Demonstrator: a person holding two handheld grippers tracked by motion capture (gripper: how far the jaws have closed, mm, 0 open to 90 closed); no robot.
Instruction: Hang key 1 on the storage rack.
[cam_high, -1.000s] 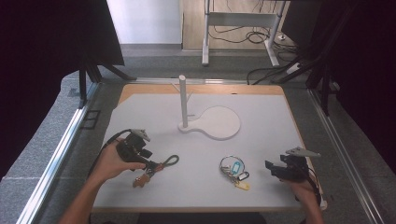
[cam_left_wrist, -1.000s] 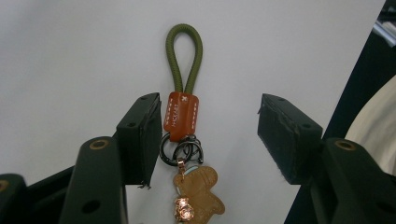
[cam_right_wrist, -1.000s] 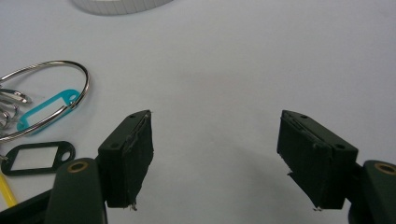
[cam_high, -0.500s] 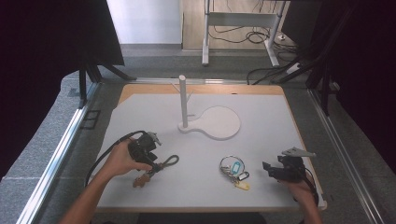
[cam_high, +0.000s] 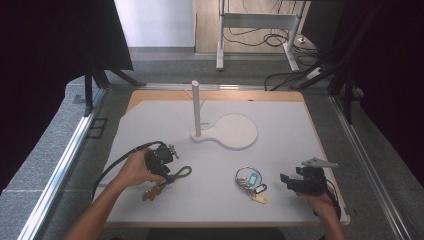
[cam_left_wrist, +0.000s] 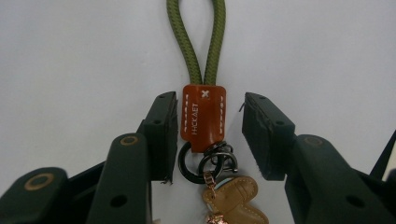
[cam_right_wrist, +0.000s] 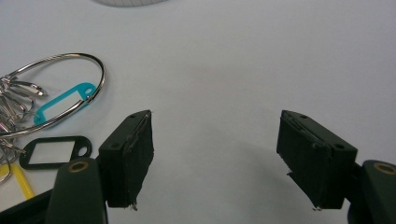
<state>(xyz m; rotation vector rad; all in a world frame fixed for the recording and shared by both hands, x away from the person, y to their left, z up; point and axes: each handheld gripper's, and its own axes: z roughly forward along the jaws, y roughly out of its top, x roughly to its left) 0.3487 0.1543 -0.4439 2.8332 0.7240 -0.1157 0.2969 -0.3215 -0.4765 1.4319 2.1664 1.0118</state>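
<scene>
**Left tongs closing around the leather tab of the cord keychain**

The green cord keychain (cam_left_wrist: 196, 42) lies on the white tabletop (cam_high: 220, 165) near my left side. Its brown leather tab (cam_left_wrist: 203, 116) sits between the jaws of my left tongs (cam_left_wrist: 210, 135); one jaw seems to touch it and the other stands just off, so nothing is clamped. White stitched lettering on the tab reads roughly "HICKAET". Below hang dark metal rings (cam_left_wrist: 205, 161) and a tan leather charm (cam_left_wrist: 233, 198).

My right tongs (cam_right_wrist: 215, 158) gape wide over bare tabletop, beside a wire ring of keys (cam_right_wrist: 51, 88) with teal (cam_right_wrist: 60, 105), black and yellow tags. A white post stand (cam_high: 197, 107) rises well beyond.

Since a second ago my left tongs have slid over the keychain, their jaws closing.
</scene>
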